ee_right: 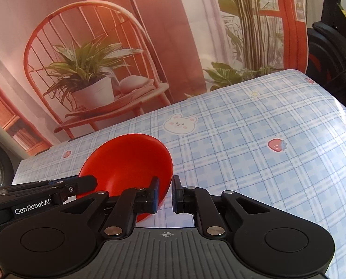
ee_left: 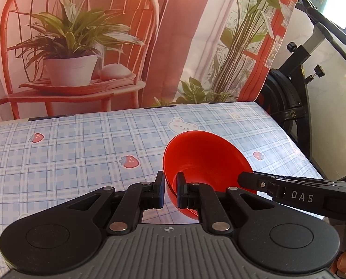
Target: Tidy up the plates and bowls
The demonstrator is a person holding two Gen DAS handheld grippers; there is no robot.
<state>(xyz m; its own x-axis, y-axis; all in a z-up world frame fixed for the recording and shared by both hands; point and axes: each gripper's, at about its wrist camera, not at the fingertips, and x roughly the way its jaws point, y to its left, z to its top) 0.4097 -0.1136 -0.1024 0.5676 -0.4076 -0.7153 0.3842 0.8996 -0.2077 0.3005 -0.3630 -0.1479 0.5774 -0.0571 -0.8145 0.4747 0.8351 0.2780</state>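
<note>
Both my tongs pinch the rim of one red bowl (ee_left: 205, 160), which is lifted and tilted above the near right part of the checked table (ee_left: 79, 139). My left gripper (ee_left: 170, 190) holds its near-left edge, my right gripper (ee_right: 164, 194) the opposite edge. If the two pull apart, I think the smooth rim may slip and the bowl drop. I count one bowl, no plates, two grippers.

Red bowl (ee_left: 203, 160), tilted, above tablecloth
</note>
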